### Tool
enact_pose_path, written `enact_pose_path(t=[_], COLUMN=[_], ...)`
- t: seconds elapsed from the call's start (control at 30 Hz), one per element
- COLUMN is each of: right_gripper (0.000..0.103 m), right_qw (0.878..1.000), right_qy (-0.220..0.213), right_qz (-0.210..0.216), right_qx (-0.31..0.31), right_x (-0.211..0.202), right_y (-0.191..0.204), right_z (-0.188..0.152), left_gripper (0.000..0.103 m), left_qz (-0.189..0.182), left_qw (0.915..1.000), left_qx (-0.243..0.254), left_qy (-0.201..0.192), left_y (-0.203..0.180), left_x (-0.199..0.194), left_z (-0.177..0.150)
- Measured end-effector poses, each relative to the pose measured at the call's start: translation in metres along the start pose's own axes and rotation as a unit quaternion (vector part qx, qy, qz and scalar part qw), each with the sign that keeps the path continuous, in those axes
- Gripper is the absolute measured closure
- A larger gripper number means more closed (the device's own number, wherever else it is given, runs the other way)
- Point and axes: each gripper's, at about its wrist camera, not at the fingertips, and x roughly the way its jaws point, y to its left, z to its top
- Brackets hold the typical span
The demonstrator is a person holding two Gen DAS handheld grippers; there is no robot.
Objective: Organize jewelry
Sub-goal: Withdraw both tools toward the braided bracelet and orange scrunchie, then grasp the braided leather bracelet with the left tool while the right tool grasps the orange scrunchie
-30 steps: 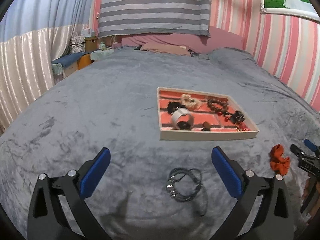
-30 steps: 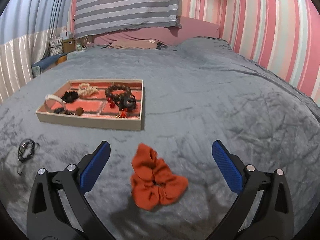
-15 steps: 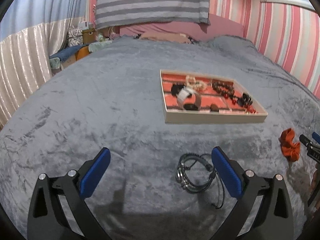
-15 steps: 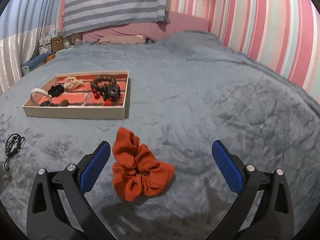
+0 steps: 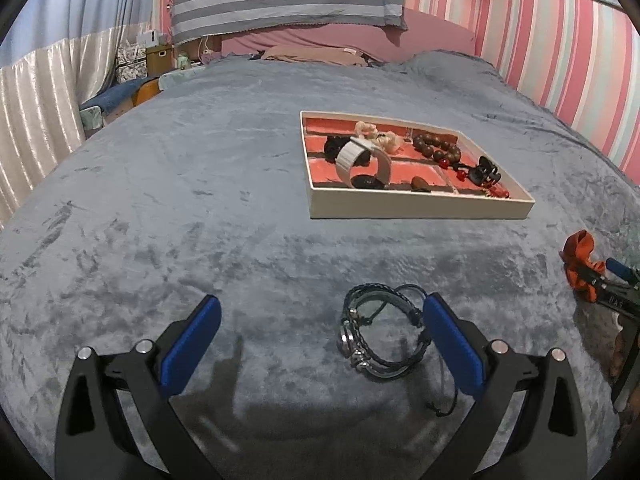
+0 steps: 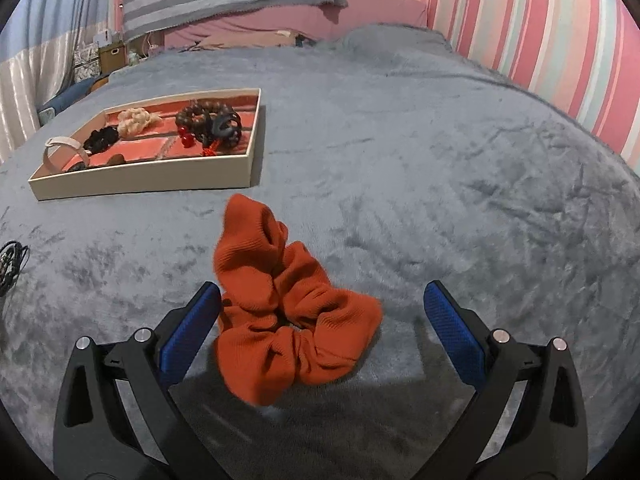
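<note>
The bed is covered by a plush grey velvet blanket (image 5: pixel 200 200) with a brushed nap. The scrunchie (image 6: pixel 280 312) is made of ribbed matt orange cloth. The bracelet (image 5: pixel 380 336) is formed of braided dark cord with shiny metal beads. The tray (image 5: pixel 420 208) is walled in matt cream board and lined in red cloth.
</note>
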Motion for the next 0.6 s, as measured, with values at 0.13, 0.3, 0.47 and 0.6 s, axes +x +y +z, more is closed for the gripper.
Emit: enact_pose_path(t=[0.13, 0.3, 0.47, 0.6], right_gripper=[0.004, 0.006, 0.017, 0.027], right_qw=[1.0, 1.0, 0.999, 0.999], right_qy=[0.008, 0.011, 0.019, 0.025], right_qz=[0.003, 0.003, 0.015, 0.032], right_qx=[-0.009, -0.024, -0.022, -0.017], right_x=[0.006, 0.009, 0.014, 0.018], right_y=[0.004, 0.01, 0.009, 0.009], right_z=[-0.001, -0.003, -0.003, -0.004], left_gripper=[0.005, 0.022, 0.038, 0.039], left_qz=[-0.002, -0.01, -0.023, -0.019], left_qw=[0.9998, 0.9985, 0.9966, 0.9969], left_qx=[0.013, 0.02, 0.004, 0.006], left_qy=[0.015, 0.051, 0.079, 0.076], left_y=[-0.006, -0.009, -0.004, -0.005], left_x=[0.01, 0.029, 0.044, 0.045], left_z=[-0.001, -0.003, -0.008, -0.007])
